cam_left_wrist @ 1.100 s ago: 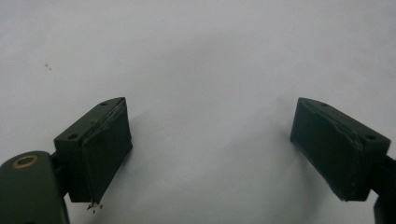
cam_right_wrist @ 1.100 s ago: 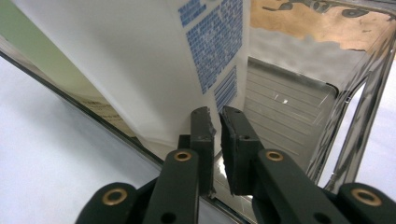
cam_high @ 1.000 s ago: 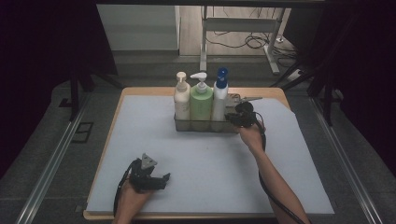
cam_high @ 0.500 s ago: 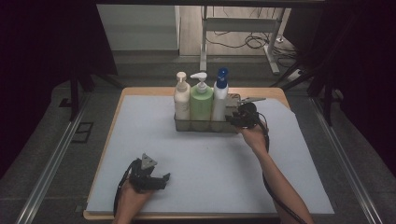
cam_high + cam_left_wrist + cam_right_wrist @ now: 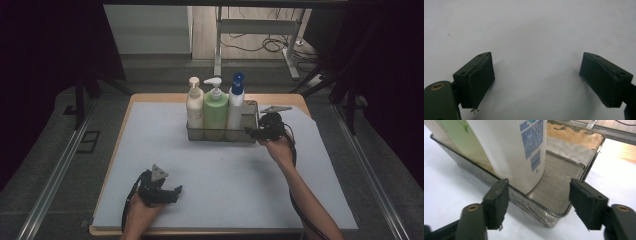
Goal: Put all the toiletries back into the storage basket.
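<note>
Right claw (image 5: 256, 132) sits at the tray's (image 5: 564, 210) three-o'clock end, jaws spread and just been opening, with the tray's near corner between them but unpinched. Left claw (image 5: 172, 192) rests spread on the bare worktop (image 5: 225, 190) near seven o'clock, nothing between its jaws. Three pump bottles stand in a row in the tray at twelve o'clock: cream (image 5: 194, 107), green (image 5: 215, 107), and white with a blue cap (image 5: 234, 107). I judge the clear tray stiff, thin-walled and slick, and top-heavy with the tall bottles, so a rim pinch could tip it. Better to grip the short end wall low, or lift one bottle by its body.
</note>
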